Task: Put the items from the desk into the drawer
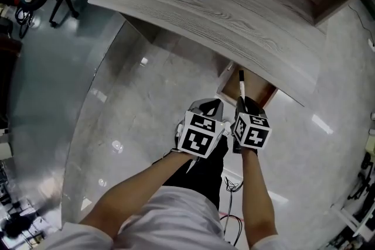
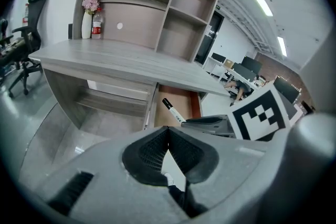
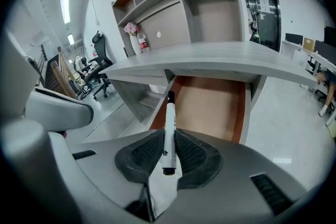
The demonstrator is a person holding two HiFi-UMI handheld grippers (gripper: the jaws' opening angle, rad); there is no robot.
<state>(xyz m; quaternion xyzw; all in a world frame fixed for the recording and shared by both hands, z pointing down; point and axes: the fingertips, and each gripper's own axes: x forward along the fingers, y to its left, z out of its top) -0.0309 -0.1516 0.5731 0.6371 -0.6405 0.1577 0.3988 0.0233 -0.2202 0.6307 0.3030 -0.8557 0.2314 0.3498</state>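
White marker (image 3: pixel 169 113) tight in right gripper (image 3: pixel 168 138); left gripper (image 2: pixel 168 132) closed, empty.

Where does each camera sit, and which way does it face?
Head view: on the person's head, facing steeply down at the desk, open drawer and both forearms.
Left gripper view: on the left tool, looking along its shut jaws toward desk and shelves.
Right gripper view: on the right tool, looking along jaws clamping a marker pen toward the drawer.
Shared: all show marker pen and drawer.
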